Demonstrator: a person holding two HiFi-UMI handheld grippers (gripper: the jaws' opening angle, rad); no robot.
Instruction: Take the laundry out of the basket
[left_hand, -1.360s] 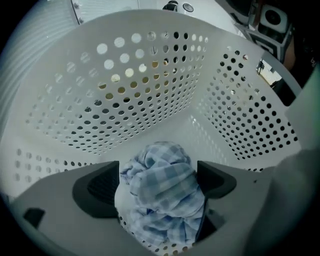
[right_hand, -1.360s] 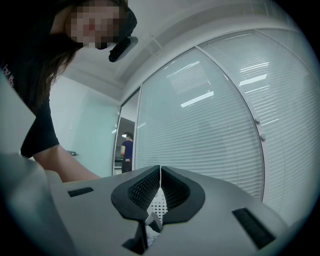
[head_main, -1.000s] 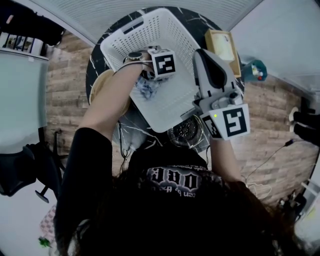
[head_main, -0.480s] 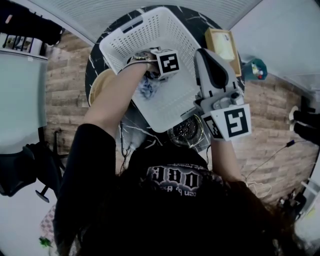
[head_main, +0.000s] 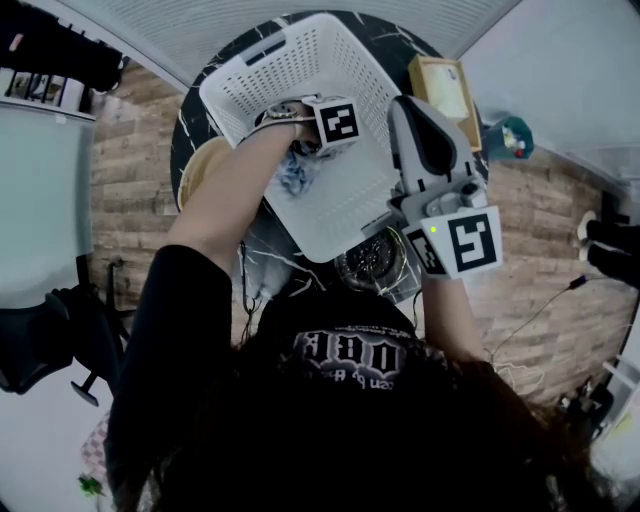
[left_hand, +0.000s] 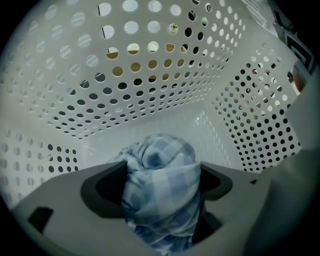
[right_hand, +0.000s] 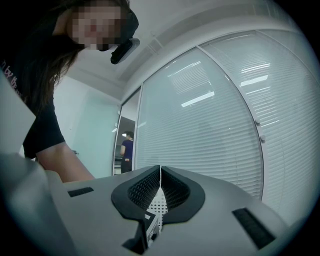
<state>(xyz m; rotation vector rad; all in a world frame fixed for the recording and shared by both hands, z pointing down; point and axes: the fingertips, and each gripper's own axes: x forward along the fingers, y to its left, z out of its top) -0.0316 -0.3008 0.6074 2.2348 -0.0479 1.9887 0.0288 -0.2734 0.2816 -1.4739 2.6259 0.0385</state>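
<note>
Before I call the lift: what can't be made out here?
- Lower end of the blue checked cloth: left gripper view, behind the left gripper itself; its jaws have just been closing with it between them.
- Floor of the white perforated plastic basket, left part: head view, a forearm covers it.
- How the right gripper bites the basket rim: right gripper view shows only a sliver.

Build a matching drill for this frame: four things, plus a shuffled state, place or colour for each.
Things:
1 left claw
2 right claw
3 checked cloth
4 tan box

States:
A clamped on the wall of the white basket
B blue and white
C on the table beside the basket
D down inside the basket, gripping the cloth

Pairs: 1-D, 2-A, 3-B, 4-C

Note: the left claw's jaws have just been closing, with the cloth between them.
</note>
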